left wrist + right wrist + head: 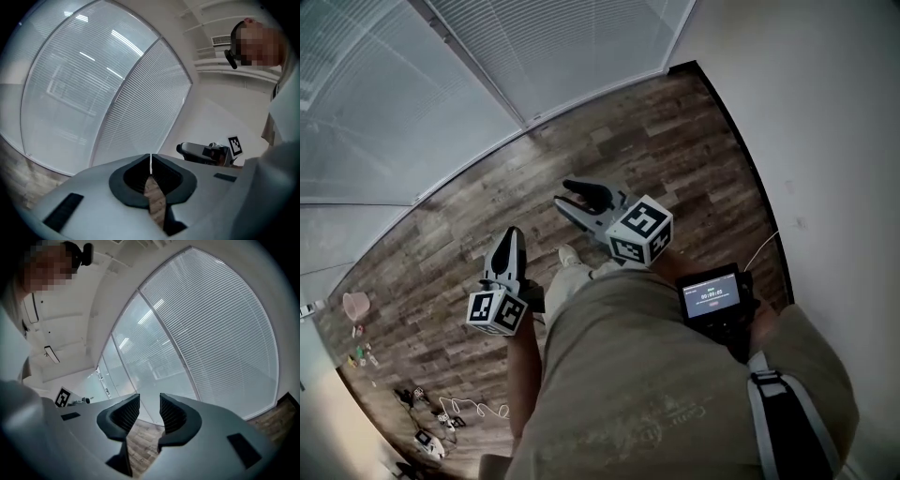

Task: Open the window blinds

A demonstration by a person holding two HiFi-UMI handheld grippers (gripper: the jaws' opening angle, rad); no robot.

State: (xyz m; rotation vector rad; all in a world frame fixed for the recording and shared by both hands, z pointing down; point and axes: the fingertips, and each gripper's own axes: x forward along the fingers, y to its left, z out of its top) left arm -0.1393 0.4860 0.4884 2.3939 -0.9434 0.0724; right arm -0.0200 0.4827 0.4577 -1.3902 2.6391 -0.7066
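Observation:
Closed white slatted blinds [572,47] cover tall window panes ahead, and they fill the left gripper view [140,89] and the right gripper view [225,333]. My left gripper [510,234] is held over the wooden floor, well short of the window. Its jaws meet at the tips [150,157] with nothing between them. My right gripper [567,194] is held farther forward and to the right. It stands open [150,405] and empty, pointing at the blinds. Neither gripper touches the blinds. I see no cord or wand.
Wood-plank floor [656,141] runs up to the window. A white wall [825,141] with a dark skirting stands at the right. Cables and small items [441,412] lie on the floor at lower left. A small screen device [712,298] hangs on the person's chest.

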